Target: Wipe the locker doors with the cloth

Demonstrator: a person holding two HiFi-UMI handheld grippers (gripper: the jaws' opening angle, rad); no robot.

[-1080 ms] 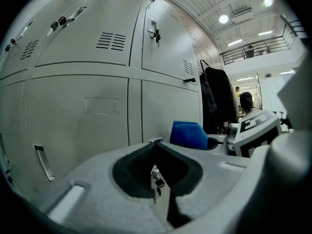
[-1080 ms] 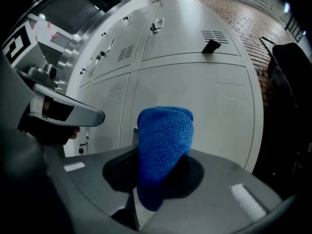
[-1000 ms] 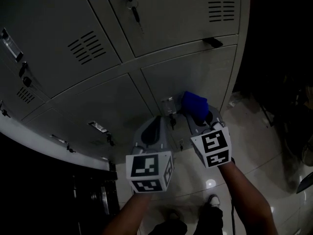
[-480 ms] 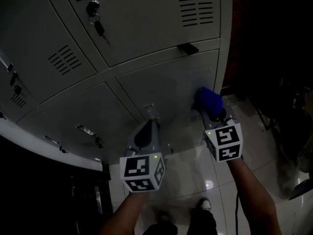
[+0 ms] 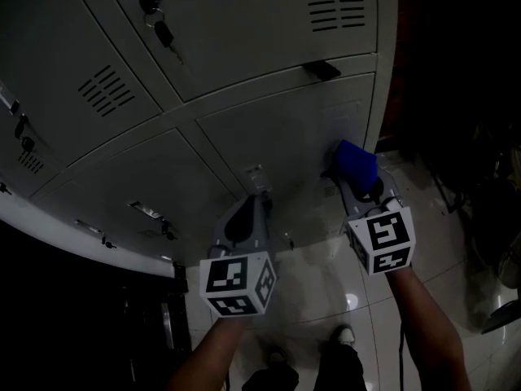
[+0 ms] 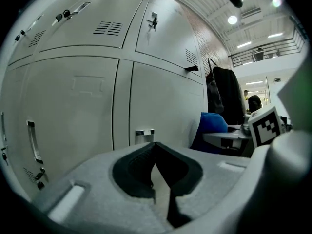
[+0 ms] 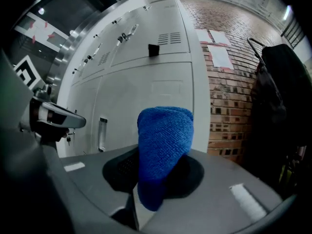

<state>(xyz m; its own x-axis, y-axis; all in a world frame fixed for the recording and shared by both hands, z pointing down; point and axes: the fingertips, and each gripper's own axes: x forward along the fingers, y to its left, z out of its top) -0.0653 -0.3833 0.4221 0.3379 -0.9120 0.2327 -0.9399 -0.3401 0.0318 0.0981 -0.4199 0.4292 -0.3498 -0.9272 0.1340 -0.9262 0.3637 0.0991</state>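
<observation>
Two grippers: right gripper [image 5: 356,184] clamps the blue cloth [image 5: 352,161] by the locker door [image 5: 285,129], frame centre-right; left gripper [image 5: 251,206] clenched, empty.

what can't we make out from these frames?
Whether the blue cloth touches the lower locker door: the head view is dark, and the cloth hides its own far side.
Fingers of the right gripper: in the right gripper view the cloth covers their tips.
Print on the papers on the brick wall: too small in the right gripper view.
</observation>
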